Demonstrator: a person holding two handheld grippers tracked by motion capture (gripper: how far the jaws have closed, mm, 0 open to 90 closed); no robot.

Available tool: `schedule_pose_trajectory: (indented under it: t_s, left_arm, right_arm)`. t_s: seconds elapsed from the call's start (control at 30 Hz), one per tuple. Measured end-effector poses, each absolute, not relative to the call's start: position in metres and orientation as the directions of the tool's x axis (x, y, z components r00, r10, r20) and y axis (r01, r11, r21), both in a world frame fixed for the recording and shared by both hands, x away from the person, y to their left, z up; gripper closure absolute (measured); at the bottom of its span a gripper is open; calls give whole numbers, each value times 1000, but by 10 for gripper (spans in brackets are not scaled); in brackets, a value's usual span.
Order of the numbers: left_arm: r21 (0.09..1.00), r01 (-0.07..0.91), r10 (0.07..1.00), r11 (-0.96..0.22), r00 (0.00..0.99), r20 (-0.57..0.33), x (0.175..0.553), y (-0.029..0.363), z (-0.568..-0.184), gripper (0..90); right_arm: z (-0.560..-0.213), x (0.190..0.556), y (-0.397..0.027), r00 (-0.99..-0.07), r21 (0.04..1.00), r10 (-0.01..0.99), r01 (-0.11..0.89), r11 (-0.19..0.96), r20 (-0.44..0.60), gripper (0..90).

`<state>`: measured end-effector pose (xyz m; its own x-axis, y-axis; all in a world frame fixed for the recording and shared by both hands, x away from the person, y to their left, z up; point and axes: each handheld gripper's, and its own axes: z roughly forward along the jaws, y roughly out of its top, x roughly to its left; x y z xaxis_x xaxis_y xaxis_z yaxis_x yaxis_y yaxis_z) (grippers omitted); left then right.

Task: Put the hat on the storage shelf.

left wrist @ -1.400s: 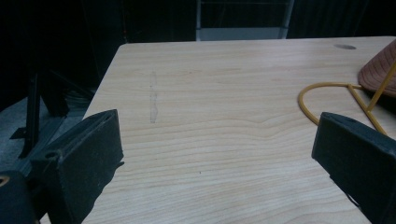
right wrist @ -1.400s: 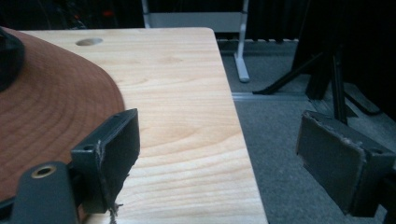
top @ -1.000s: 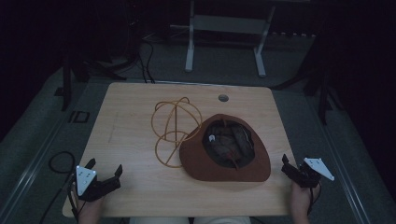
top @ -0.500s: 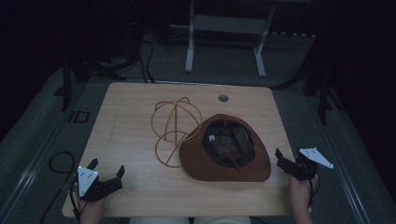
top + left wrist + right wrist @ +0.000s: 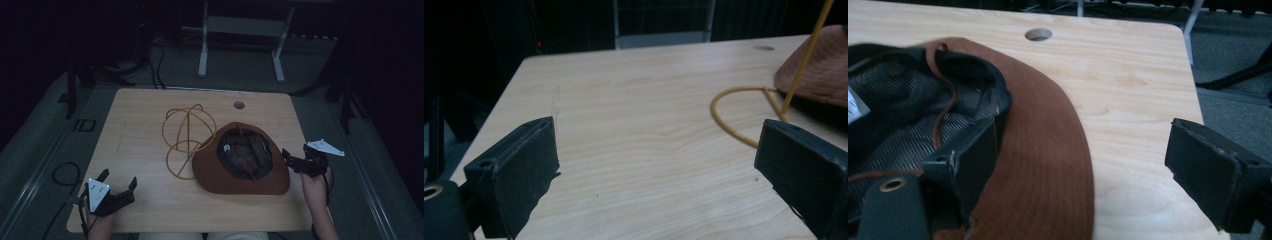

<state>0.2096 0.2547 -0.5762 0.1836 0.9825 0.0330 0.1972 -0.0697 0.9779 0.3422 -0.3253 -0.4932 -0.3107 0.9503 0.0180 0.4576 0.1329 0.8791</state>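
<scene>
A brown brimmed hat [image 5: 240, 172] lies crown-down on the wooden table [image 5: 140, 125], its dark lining [image 5: 893, 115] facing up. A yellow wire frame [image 5: 187, 132] rests against its left side, partly under the brim. My right gripper [image 5: 288, 160] is open at the hat's right edge. In the right gripper view the brim [image 5: 1043, 150] lies between the jaws, one jaw over the hat and the other over bare table. My left gripper [image 5: 118, 178] is open and holds nothing near the front left corner. The wire [image 5: 744, 100] and hat [image 5: 814, 65] are ahead to its right.
A round cable hole [image 5: 239, 105] sits in the table near its far edge. A white metal stand [image 5: 240, 30] is on the dark floor beyond the table. A cable loop [image 5: 62, 172] lies on the floor at the left.
My right gripper has moved left and forward up to the hat's brim. The left gripper has barely shifted. Hat and wire frame stay put.
</scene>
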Motion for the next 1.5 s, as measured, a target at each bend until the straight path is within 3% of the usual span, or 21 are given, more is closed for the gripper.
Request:
schedule_pose_trajectory:
  t_s: [0.3,0.57,0.9,1.17,1.3,1.5]
  left_arm:
    - [973,230,969,13,238,-70,208,252,-572,49]
    - [950,305,968,-69,249,-9,211,243,-572,49]
    - [940,318,953,-125,301,25,209,236,-571,49]
    - [933,332,946,-140,323,27,210,235,-572,49]
    - [933,331,945,-141,326,27,210,235,-572,49]
    - [932,334,946,-138,323,24,211,236,-573,49]
  right_arm:
    - [-478,358,-311,-379,863,925,477,165,33,136]
    - [-473,373,-291,-450,843,893,480,243,-2,135]
    - [-479,401,-260,-501,811,865,514,278,22,134]
    - [-499,420,-241,-501,755,863,539,373,-68,145]
    - [-508,431,-241,-497,714,863,571,405,-92,221]
    - [-520,440,-241,-482,670,870,612,420,-104,253]
